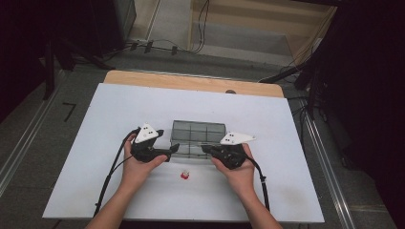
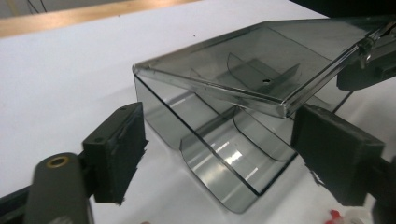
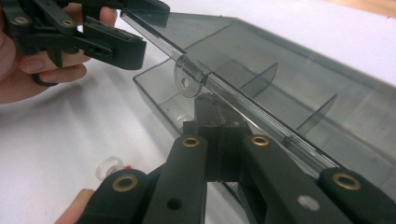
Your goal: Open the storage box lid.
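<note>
A white table (image 1: 143, 105) carries a smoky clear box (image 1: 198, 136) with inner dividers near its middle. The left gripper (image 1: 171, 150) meets the box's near left corner, and the right gripper (image 1: 206, 149) meets its near edge from the right. A small red and white piece (image 1: 185, 175) lies just below the box, between the hands.

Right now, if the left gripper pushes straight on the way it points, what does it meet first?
Most likely the near corner of the smoky clear compartment box, just under its raised lid. The left gripper has open jaws either side of that corner; depth is hard to judge.
</note>
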`<state>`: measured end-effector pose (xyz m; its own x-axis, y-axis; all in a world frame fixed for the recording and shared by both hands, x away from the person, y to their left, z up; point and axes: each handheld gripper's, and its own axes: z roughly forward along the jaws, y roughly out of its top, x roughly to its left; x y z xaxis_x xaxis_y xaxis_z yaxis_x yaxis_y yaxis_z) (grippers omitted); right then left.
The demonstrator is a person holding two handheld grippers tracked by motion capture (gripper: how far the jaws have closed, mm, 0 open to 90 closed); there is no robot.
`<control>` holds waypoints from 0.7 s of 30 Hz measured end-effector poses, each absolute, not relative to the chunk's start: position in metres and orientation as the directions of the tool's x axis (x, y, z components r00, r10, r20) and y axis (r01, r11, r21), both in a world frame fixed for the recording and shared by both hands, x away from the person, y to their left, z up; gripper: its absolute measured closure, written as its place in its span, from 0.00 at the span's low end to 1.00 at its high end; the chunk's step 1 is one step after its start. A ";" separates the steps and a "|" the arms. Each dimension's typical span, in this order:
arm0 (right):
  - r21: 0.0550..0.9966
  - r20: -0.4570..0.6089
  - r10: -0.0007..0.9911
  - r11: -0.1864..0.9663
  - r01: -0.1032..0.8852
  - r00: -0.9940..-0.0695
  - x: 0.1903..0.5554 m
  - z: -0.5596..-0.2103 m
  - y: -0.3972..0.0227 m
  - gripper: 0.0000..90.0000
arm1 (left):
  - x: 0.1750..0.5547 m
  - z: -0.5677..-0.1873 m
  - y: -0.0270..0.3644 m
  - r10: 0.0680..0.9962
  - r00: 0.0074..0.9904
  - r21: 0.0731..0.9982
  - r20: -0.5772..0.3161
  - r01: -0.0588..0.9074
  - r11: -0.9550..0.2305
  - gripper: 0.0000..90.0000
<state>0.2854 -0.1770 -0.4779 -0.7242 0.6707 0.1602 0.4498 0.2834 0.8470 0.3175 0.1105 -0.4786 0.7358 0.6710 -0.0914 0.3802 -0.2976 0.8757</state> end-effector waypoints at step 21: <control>0.872 0.109 0.708 0.269 0.409 -0.698 0.315 -0.442 -0.184 0.98 | 0.347 -0.452 0.095 0.649 0.760 0.930 -0.016 0.250 -0.269 0.52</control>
<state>0.3151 -0.1843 -0.4418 -0.6976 0.7081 0.1088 0.4095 0.2694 0.8716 0.3472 0.0951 -0.4515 0.7603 0.6494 -0.0165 0.2497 -0.2688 0.9302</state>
